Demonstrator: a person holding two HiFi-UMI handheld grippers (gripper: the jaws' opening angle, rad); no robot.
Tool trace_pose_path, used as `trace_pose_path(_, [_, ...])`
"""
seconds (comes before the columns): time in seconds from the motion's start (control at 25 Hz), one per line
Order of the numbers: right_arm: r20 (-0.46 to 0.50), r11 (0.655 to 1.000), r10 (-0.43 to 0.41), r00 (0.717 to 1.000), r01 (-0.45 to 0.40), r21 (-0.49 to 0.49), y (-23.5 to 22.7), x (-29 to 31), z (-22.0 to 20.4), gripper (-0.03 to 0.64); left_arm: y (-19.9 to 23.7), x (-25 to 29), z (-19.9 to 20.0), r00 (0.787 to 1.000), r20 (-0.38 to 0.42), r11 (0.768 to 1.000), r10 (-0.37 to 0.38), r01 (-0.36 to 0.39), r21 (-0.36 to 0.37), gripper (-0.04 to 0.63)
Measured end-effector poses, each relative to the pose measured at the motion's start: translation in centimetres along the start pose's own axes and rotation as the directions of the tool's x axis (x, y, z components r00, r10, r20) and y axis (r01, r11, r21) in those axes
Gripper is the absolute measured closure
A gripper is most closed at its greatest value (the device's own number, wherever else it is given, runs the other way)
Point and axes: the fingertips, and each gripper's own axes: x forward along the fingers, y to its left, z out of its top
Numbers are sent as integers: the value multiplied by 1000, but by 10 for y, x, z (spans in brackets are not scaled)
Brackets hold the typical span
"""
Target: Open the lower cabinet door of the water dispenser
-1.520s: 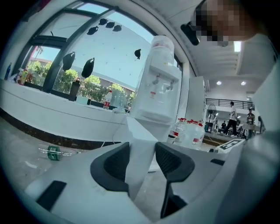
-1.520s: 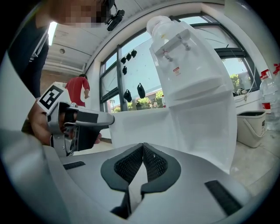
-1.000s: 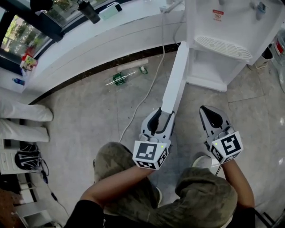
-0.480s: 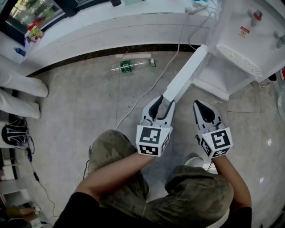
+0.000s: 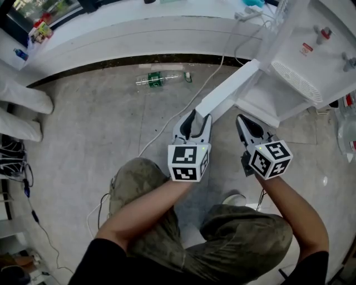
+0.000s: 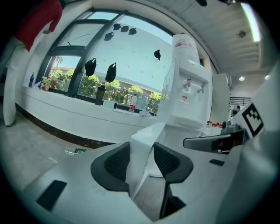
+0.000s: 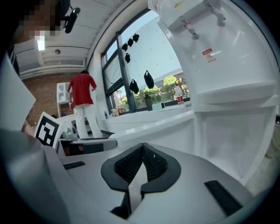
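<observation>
The white water dispenser point(image 5: 303, 58) stands at the upper right of the head view. Its lower cabinet door point(image 5: 228, 92) is swung wide out over the floor. My left gripper point(image 5: 194, 121) is shut on the door's free edge. In the left gripper view the door's edge point(image 6: 141, 146) sits pinched between the two dark pads of that gripper point(image 6: 142, 161), with the dispenser point(image 6: 186, 94) behind it. My right gripper point(image 5: 245, 126) hovers just right of the door, shut and empty. Its view shows its pads point(image 7: 131, 165) pressed together and the dispenser's open cabinet point(image 7: 227, 131) close ahead.
A green-labelled bottle point(image 5: 157, 79) lies on the stone floor below the long white ledge point(image 5: 111, 33). A white cable point(image 5: 183, 111) runs across the floor to a power strip point(image 5: 249, 12). A person in a red shirt point(image 7: 82, 98) stands far off. My knees are below the grippers.
The left gripper has drawn the door's free edge further out, so the door stands wider. The right gripper has moved along beside it, still shut.
</observation>
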Motion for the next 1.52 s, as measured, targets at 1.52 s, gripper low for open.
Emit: trace_pose_path(1.52, [-53, 978, 0, 999, -11, -207, 4, 49, 0, 617, 73, 46, 31, 976, 136, 984, 170, -162, -74, 497])
